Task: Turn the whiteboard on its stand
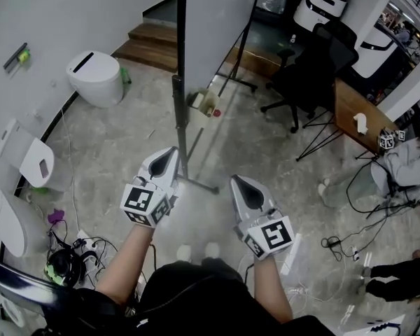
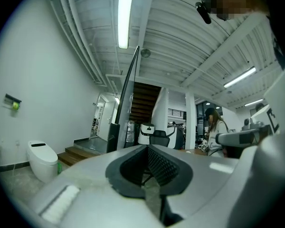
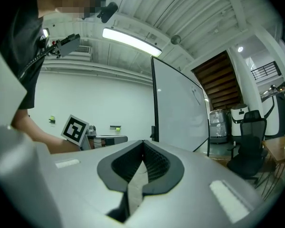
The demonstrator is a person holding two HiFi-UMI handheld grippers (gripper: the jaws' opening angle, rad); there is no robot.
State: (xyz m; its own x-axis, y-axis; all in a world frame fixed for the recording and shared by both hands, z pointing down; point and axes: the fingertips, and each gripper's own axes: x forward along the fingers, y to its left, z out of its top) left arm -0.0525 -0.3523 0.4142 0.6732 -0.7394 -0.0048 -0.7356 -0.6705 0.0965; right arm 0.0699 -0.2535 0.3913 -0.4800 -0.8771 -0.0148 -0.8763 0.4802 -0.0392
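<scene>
The whiteboard (image 1: 217, 19) stands ahead of me on a black stand, its side post (image 1: 181, 117) running down to a foot bar (image 1: 196, 183) on the floor. My left gripper (image 1: 171, 151) is shut and empty, its tip just left of the post and apart from it. My right gripper (image 1: 236, 179) is also shut on nothing, to the right of the foot bar. The left gripper view shows shut jaws (image 2: 147, 148) and the board's thin black edge (image 2: 128, 94) ahead. In the right gripper view the white board face (image 3: 180, 113) lies beyond the shut jaws (image 3: 143, 144).
A white toilet (image 1: 94, 78) stands at the left by the wall. Wooden steps (image 1: 150, 44) lie behind the board. A black office chair (image 1: 308, 75), a wooden desk (image 1: 353, 110) and a seated person (image 1: 406, 166) are at the right. Cables (image 1: 343, 247) trail on the floor.
</scene>
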